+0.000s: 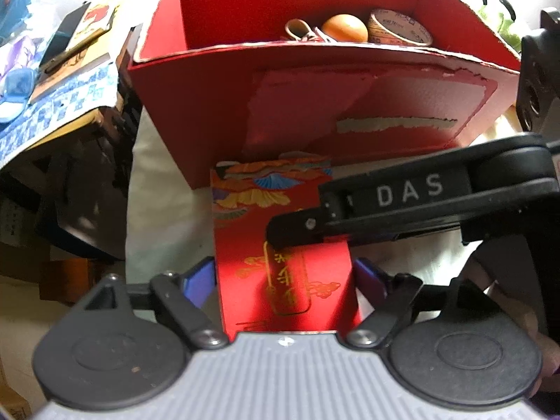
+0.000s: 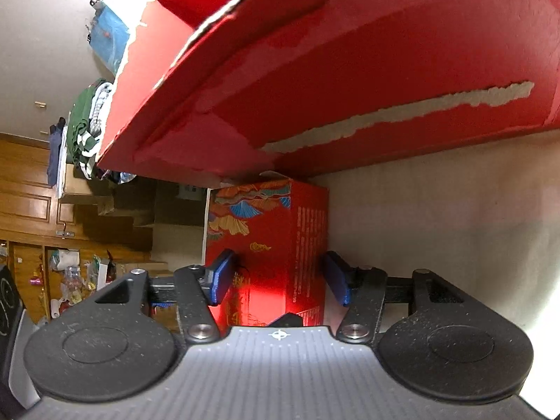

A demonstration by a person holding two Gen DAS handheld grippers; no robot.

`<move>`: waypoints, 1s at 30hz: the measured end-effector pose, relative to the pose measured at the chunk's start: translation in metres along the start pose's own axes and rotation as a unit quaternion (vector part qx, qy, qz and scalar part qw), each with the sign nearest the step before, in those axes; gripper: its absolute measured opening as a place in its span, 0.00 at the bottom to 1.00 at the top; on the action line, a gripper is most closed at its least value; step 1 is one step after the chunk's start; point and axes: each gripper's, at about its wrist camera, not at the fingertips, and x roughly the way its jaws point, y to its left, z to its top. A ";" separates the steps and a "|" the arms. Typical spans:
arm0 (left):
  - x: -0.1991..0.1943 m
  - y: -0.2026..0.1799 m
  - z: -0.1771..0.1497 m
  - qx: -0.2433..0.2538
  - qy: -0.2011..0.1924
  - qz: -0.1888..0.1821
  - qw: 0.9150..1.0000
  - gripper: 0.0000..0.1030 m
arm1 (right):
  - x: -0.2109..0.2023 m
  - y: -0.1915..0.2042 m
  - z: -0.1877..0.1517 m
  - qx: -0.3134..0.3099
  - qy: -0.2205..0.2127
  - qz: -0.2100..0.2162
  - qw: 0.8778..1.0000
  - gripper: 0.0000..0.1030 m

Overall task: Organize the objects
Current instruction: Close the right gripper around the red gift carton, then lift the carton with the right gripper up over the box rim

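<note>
Left wrist view: small red gift box (image 1: 280,245) wedged between the blue pads of the left gripper (image 1: 285,280), clamped on its sides, just in front of the big red open box (image 1: 210,105). Right gripper (image 2: 276,276) gripping the same small box from the side. Inside the big box: orange ball (image 1: 344,28), tape roll (image 1: 400,28).

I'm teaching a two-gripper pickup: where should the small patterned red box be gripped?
Grip the small patterned red box across its narrow width, on the two long flat side faces, approaching from its near end. The left gripper already straddles it this way; the big red box blocks the far end.
</note>
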 end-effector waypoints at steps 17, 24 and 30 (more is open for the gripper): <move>-0.005 -0.036 0.008 0.095 0.007 -0.022 0.995 0.80 | -0.035 -0.018 -0.005 0.018 -0.019 -0.011 1.000 0.56; -0.007 -0.079 0.013 0.176 0.000 -0.051 0.983 0.80 | -0.072 -0.043 -0.017 0.057 -0.065 -0.029 0.996 0.55; -0.011 -0.121 0.018 0.255 -0.013 -0.081 0.963 0.80 | -0.110 -0.068 -0.028 0.100 -0.113 -0.044 0.988 0.55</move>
